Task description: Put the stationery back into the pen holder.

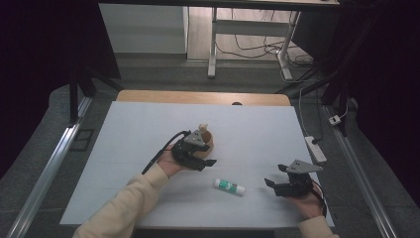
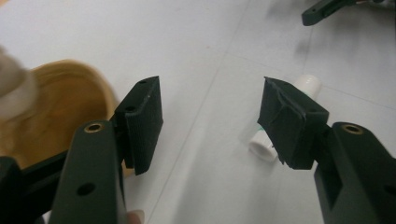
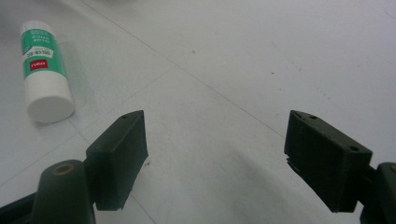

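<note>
Item: white cylindrical glue stick with a green and red label (image 1: 229, 186), lying on its side on the white table sheet (image 1: 257, 134), between the two grippers and touching neither. In the left gripper view its white end pokes out from behind the right-hand jaw.

Item: round shallow wooden bowl (image 1: 207, 142), standing just beyond the left gripper (image 1: 198, 157), with a pale small object in it that is too blurred to identify. In the left gripper view the bowl's rim lies close beside the left-hand jaw.

Item: left gripper, jaws wide apart and empty, held above the sheet near the bowl, pointing toward the glue stick.

Item: right gripper (image 1: 276, 181), jaws likewise wide apart and empty, held low over bare sheet; the glue stick lies off to the upper left of its own view.

Step judged in hand: reaching for the glue stick, probably with the left gripper.

Handling notes: bring the jaws down across the tube's width, not its length, and centre them on the labelled body. The smooth round tube is likely to roll, so close slowly and squarely. Keep the left-hand jaw clear of the bowl's rim while descending.
</note>
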Available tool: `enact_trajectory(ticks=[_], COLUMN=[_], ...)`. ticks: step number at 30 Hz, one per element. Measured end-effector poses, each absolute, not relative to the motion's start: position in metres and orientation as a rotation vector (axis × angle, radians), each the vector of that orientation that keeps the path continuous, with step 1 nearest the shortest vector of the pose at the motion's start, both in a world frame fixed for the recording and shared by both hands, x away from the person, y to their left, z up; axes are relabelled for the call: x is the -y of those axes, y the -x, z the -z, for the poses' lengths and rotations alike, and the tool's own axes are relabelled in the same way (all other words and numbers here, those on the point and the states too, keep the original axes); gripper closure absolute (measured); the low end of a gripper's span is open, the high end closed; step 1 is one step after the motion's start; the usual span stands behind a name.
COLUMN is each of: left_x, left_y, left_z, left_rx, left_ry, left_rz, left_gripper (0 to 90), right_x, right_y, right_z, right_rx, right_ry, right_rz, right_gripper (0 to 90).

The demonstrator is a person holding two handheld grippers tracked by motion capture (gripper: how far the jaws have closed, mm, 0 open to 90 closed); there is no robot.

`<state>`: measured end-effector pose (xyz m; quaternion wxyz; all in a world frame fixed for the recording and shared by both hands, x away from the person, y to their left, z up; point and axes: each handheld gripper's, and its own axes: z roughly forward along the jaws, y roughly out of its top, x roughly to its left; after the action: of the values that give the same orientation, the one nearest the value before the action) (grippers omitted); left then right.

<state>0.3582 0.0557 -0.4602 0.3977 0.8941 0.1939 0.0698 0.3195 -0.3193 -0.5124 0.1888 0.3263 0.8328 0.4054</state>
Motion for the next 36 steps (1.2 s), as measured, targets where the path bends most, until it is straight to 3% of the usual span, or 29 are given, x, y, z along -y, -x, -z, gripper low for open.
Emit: enact_trajectory(ticks=[36], left_x=[0.020], left_y=[-0.342], left_z=[0.478], left_rx=[-0.282], left_ry=[-2.371], left_rz=[-0.042], left_gripper=[37.9], right_x=[0.320], right_y=[-0.318], right_z=[0.513], right_rx=[-2.346], right_ry=[-0.920], right_rz=[-1.130], right_gripper=[20.7])
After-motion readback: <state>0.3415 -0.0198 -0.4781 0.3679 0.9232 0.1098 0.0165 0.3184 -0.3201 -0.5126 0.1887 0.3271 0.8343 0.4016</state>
